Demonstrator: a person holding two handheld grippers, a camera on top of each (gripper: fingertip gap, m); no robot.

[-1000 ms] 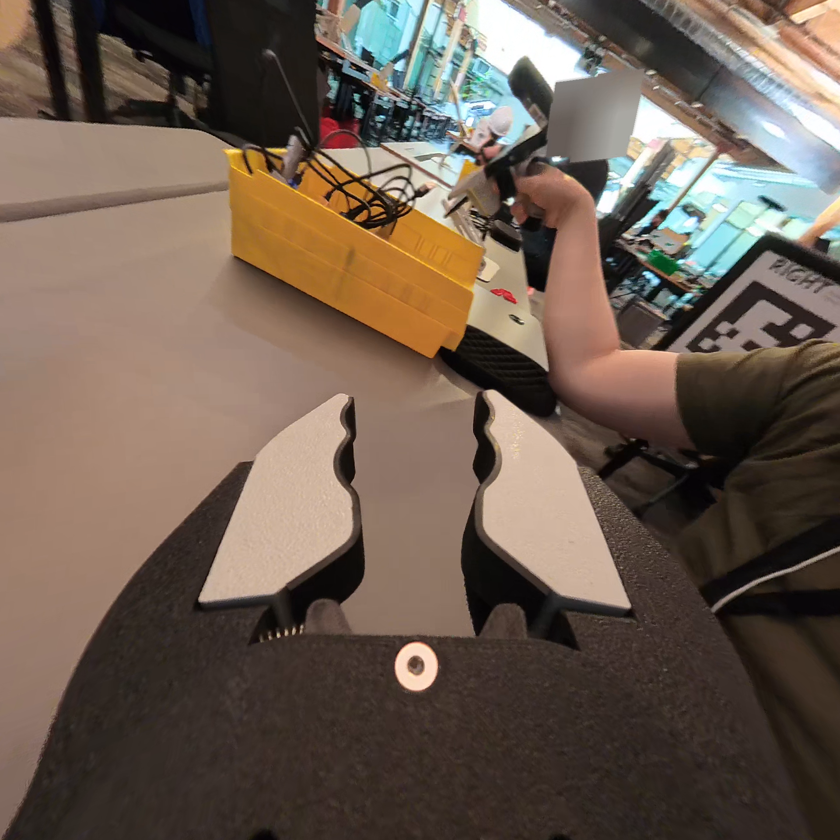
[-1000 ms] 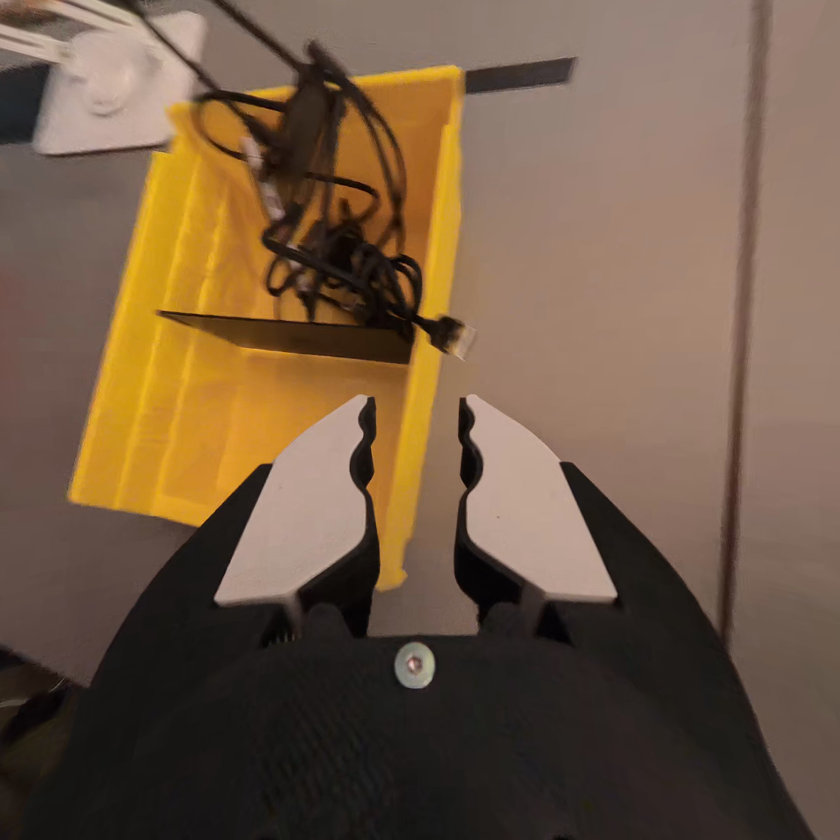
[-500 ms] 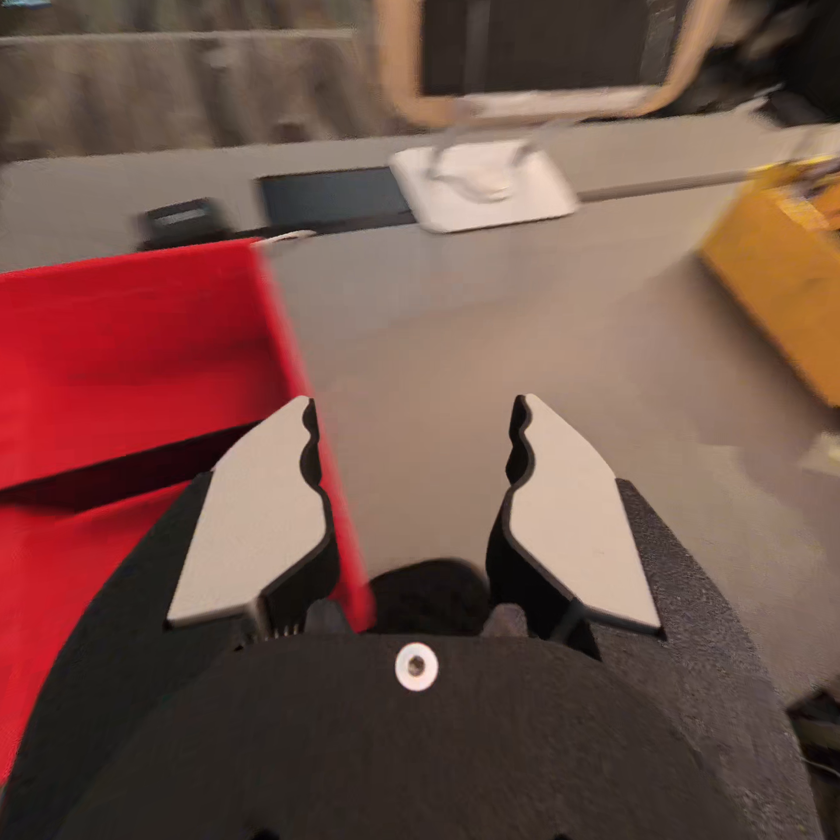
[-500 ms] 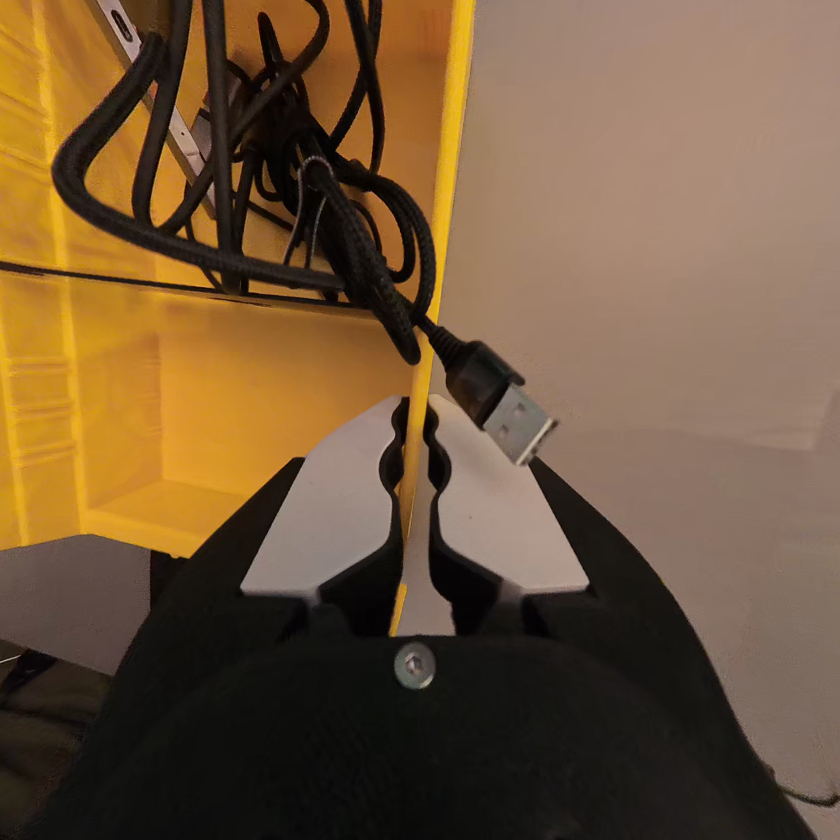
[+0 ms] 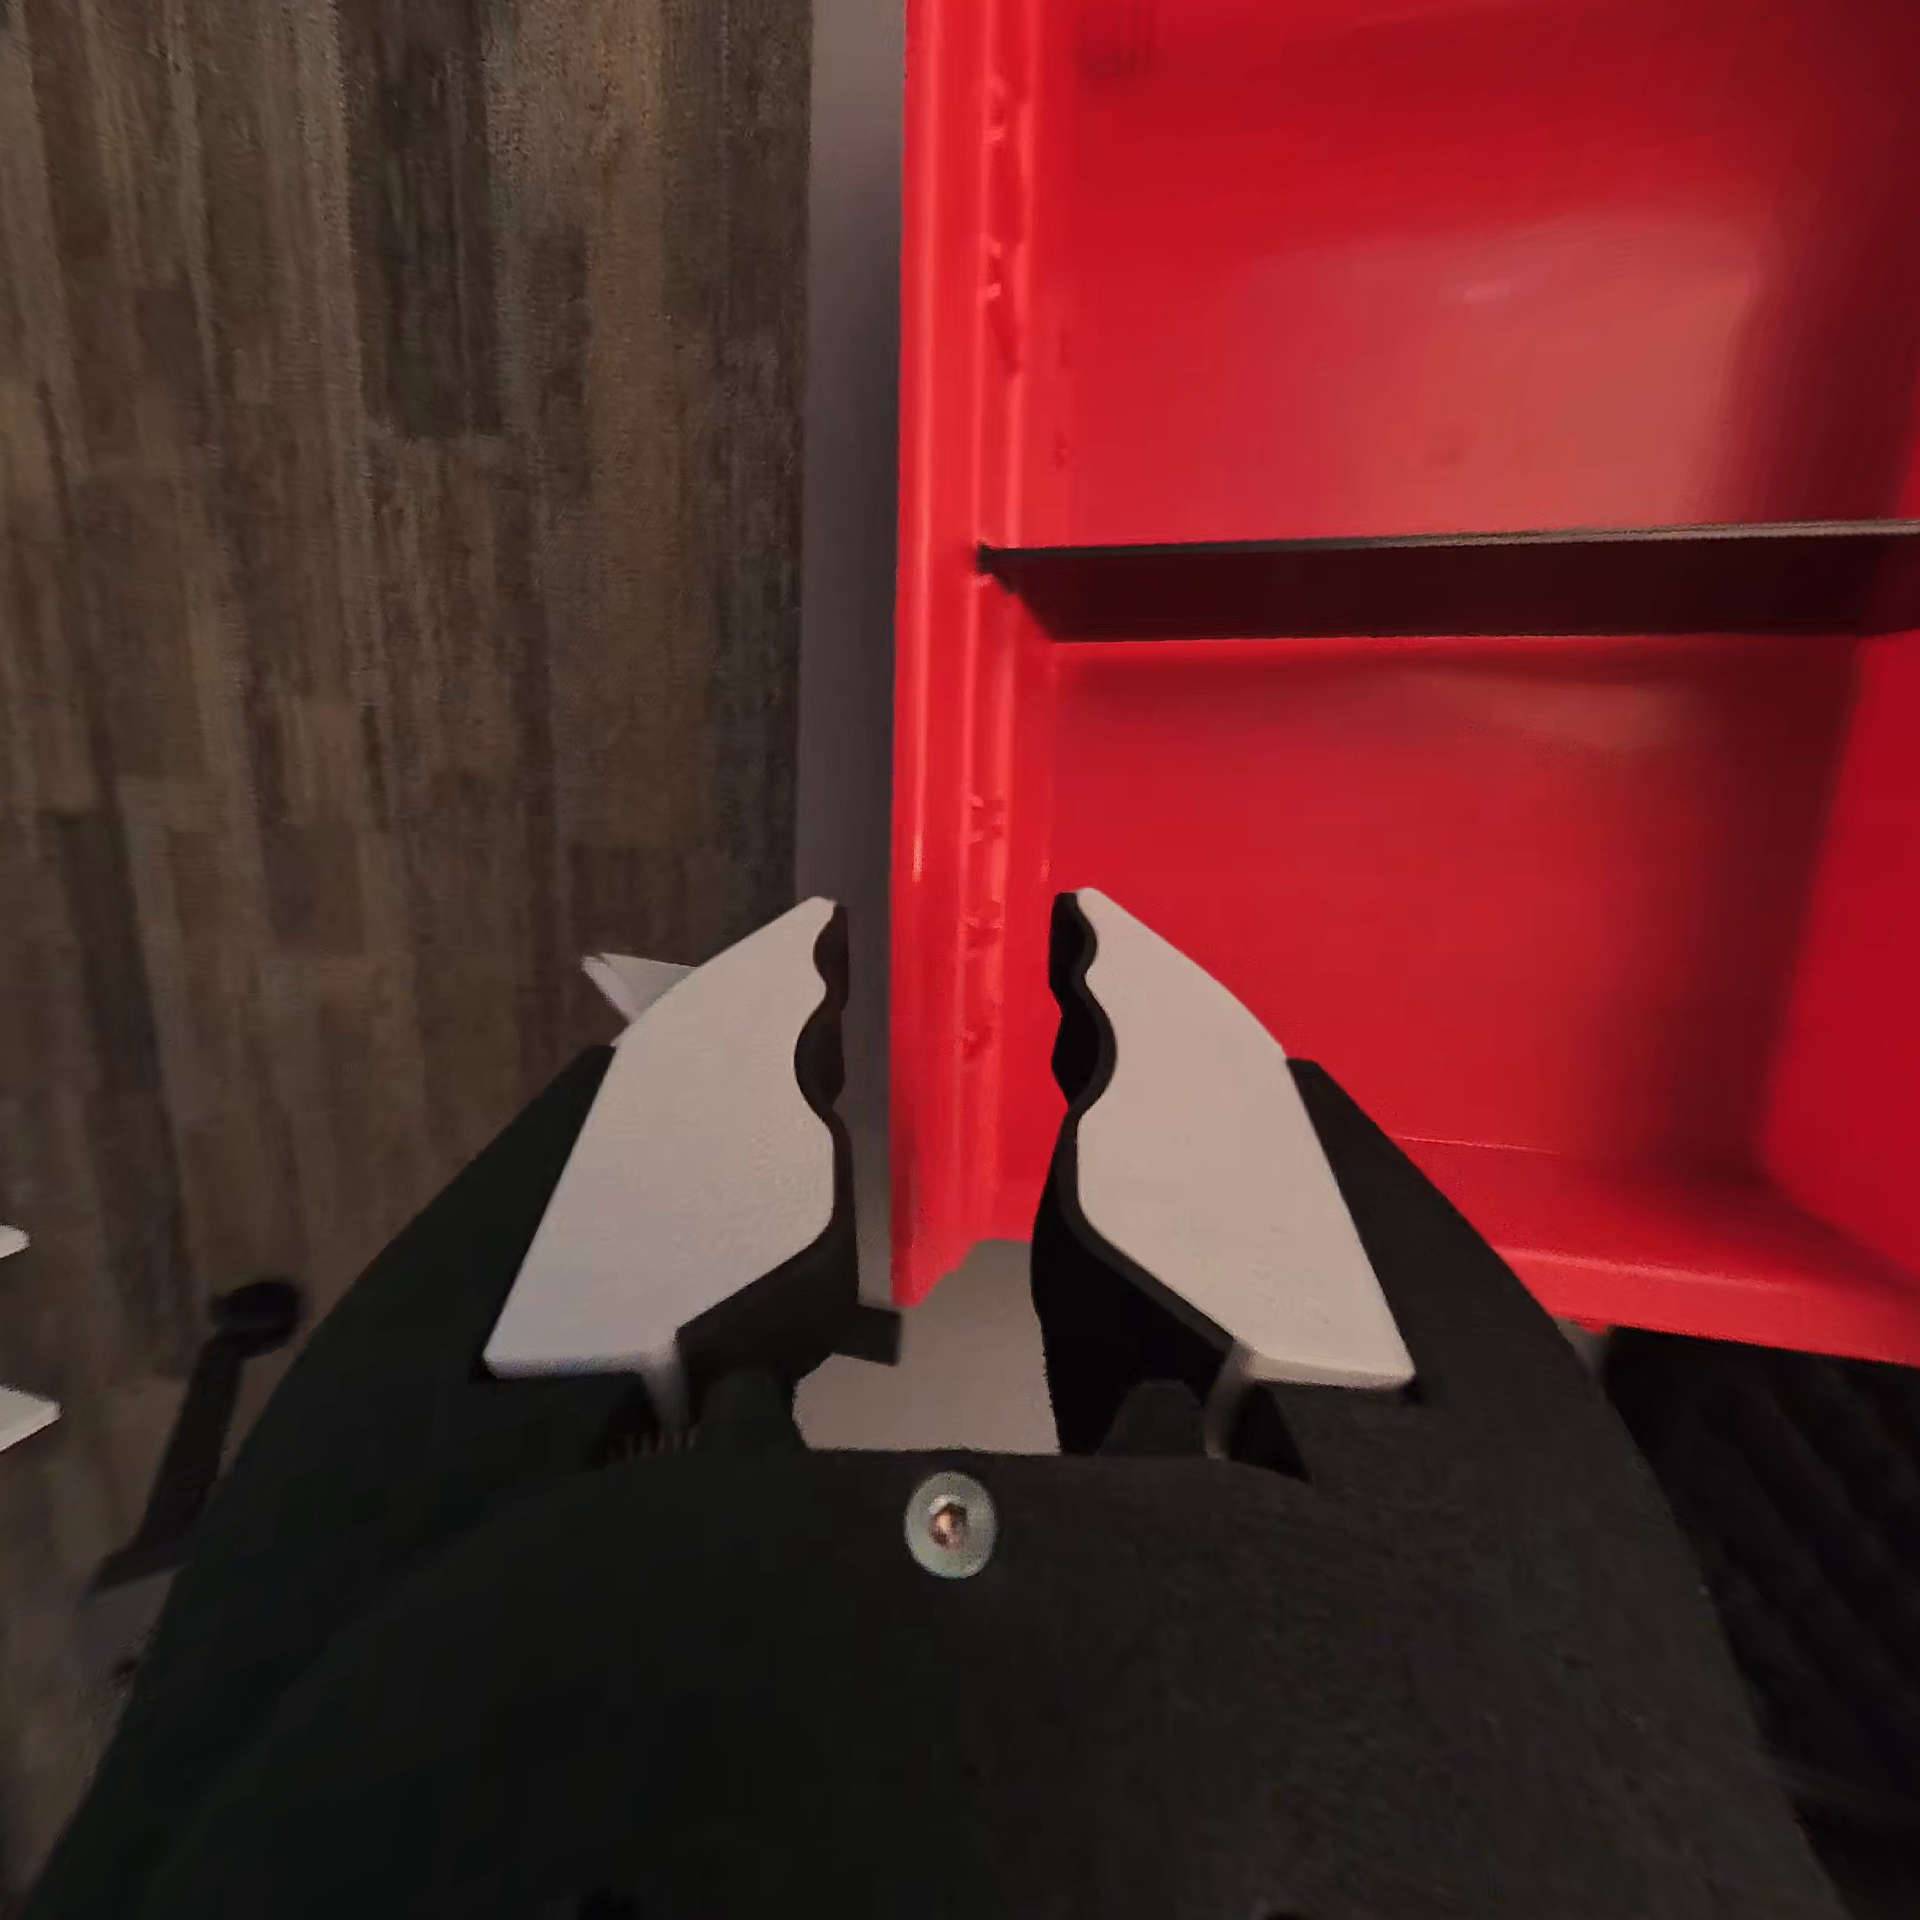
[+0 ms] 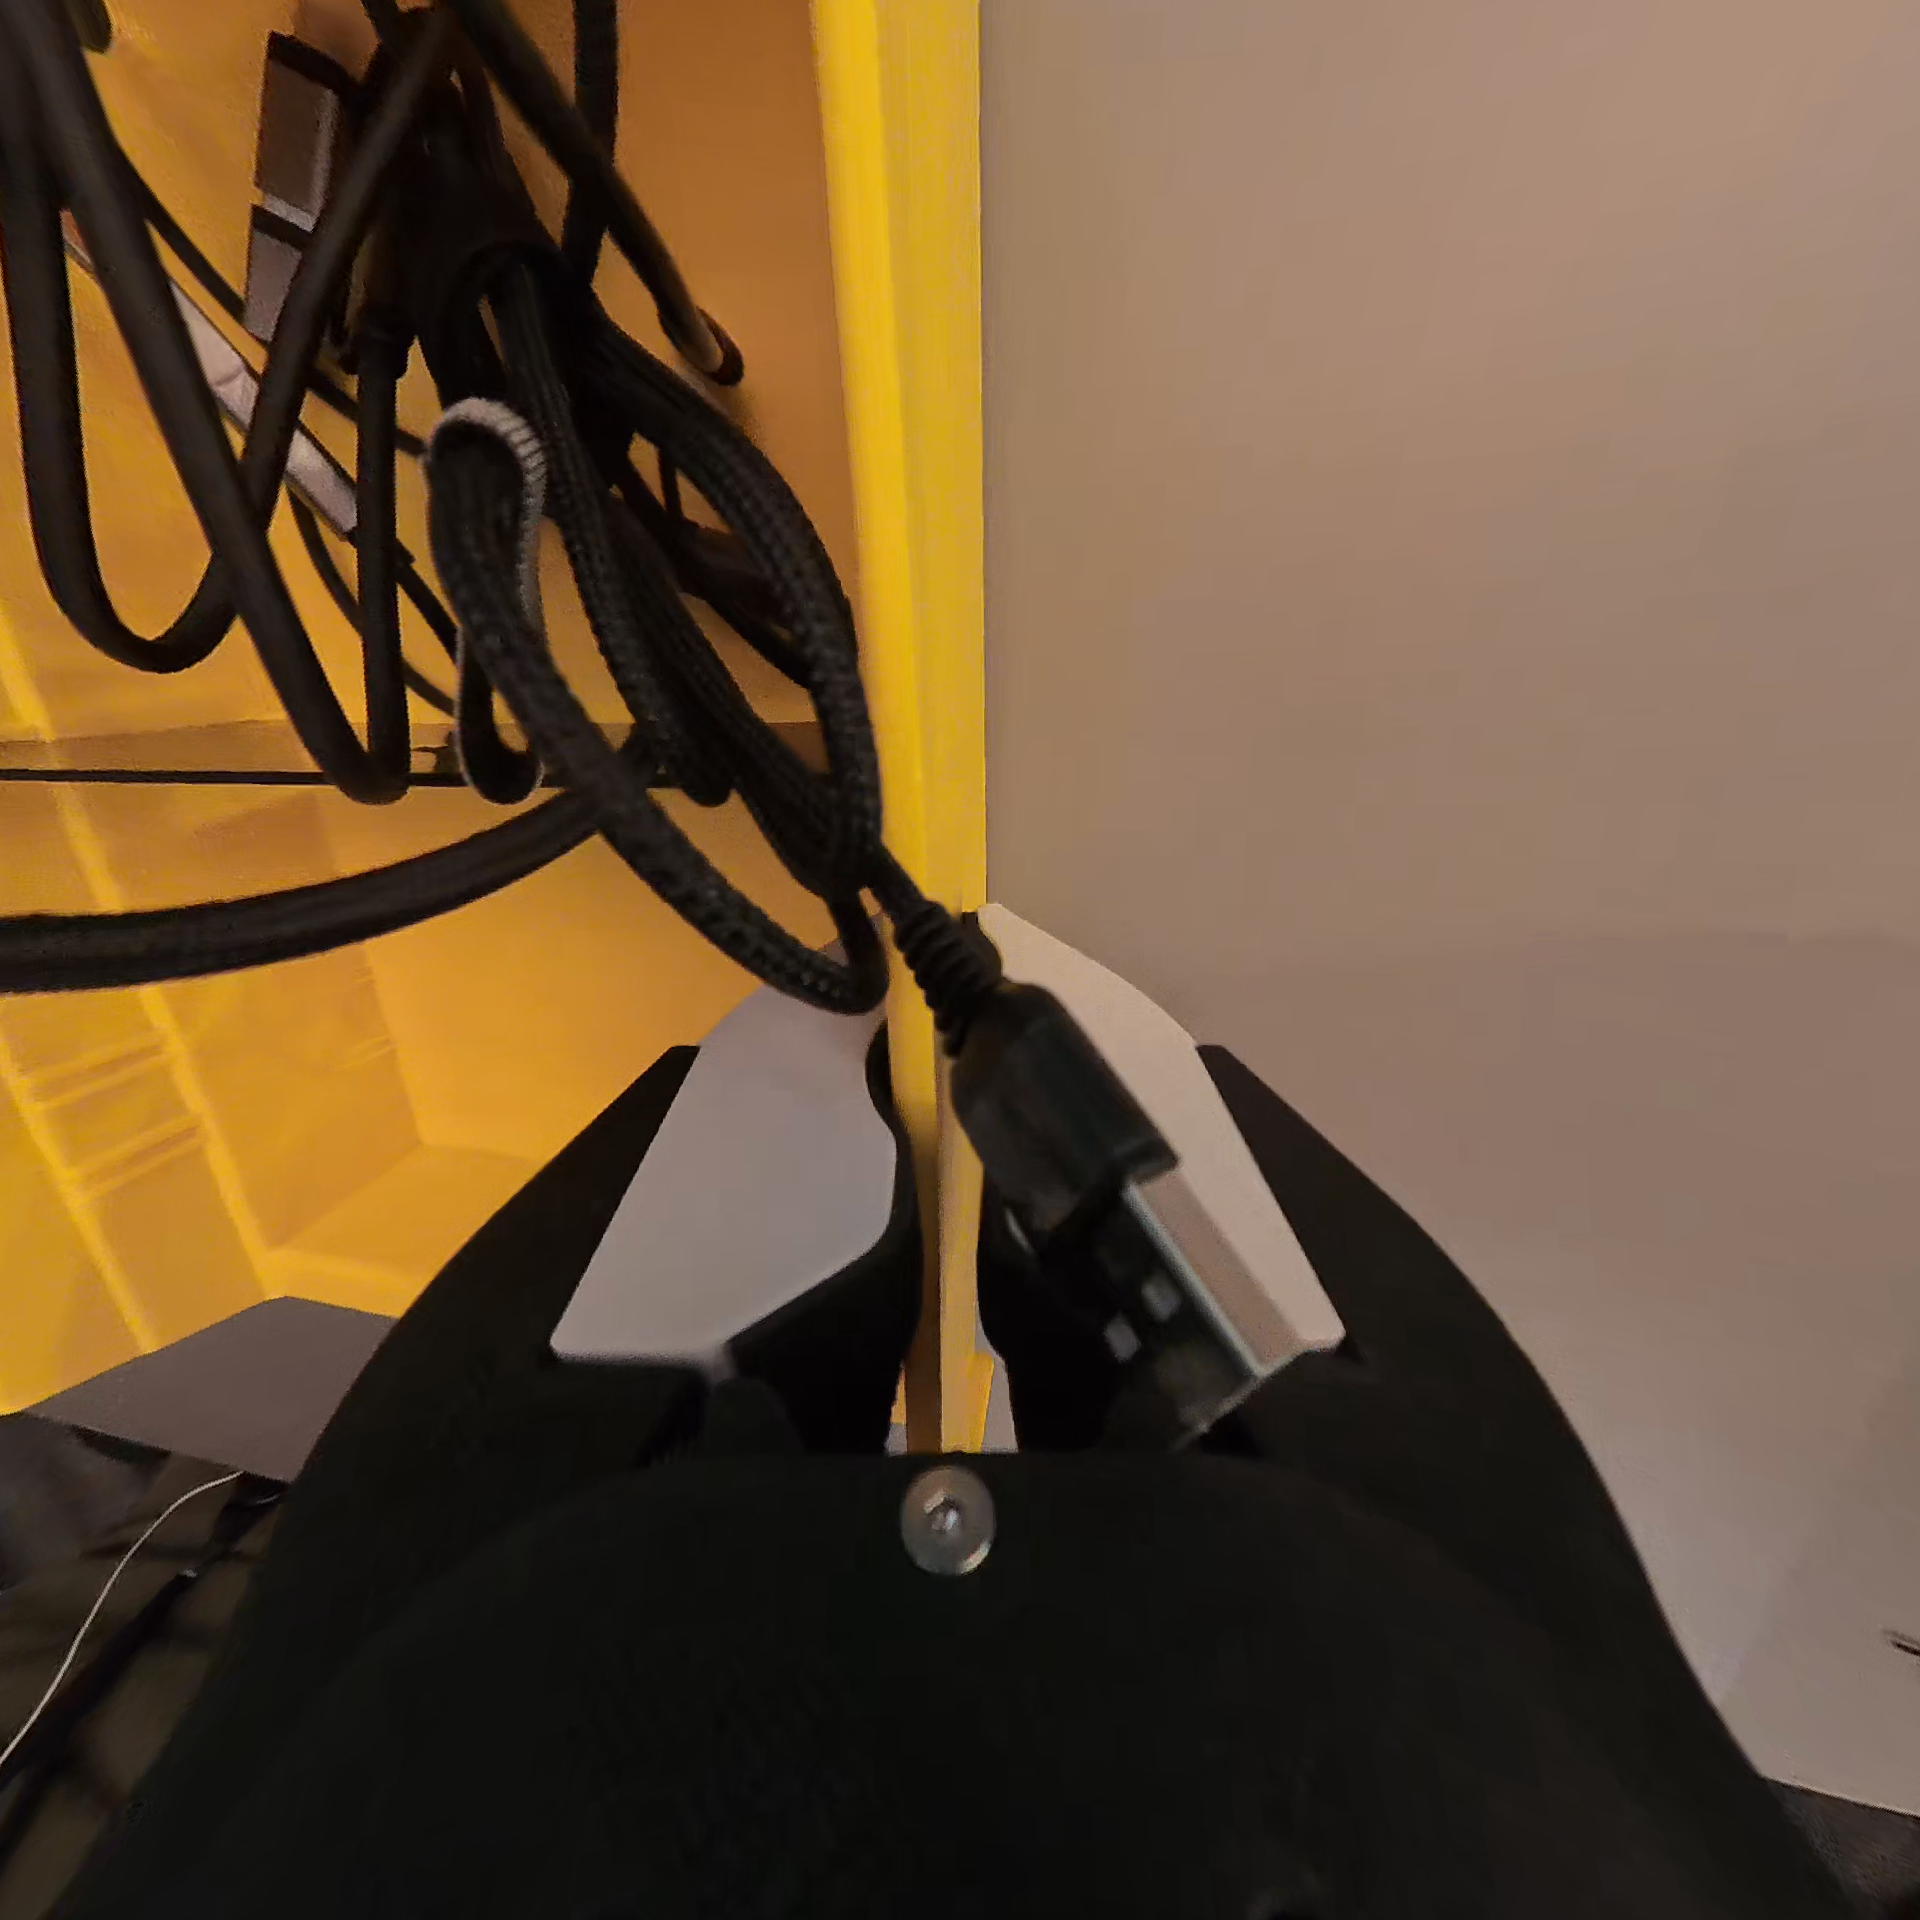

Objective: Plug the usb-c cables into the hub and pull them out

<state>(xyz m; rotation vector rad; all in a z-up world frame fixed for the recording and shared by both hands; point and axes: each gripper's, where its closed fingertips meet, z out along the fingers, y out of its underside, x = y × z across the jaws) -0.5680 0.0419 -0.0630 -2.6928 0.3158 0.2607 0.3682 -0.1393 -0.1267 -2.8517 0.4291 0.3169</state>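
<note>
Right gripper [image 6: 940, 935] clamped on the side wall of a yellow plastic bin [image 6: 914, 416], a black braided cable's metal plug [image 6: 1132, 1195] lying across its right finger. Left gripper [image 5: 948, 914] apart, straddling a red plastic bin [image 5: 951, 623] wall.

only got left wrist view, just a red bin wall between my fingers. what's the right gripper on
Observer: The right gripper is shut on the side wall of a yellow bin.
Operator: any cables in that bin
Observer: Yes, a tangle of black cables lies mostly in its far compartment, beyond a black divider.
Operator: anything in the way of the fingers
Observer: One plug hangs out over the wall and lies across the finger outside the bin; it is not in the grip.
</note>
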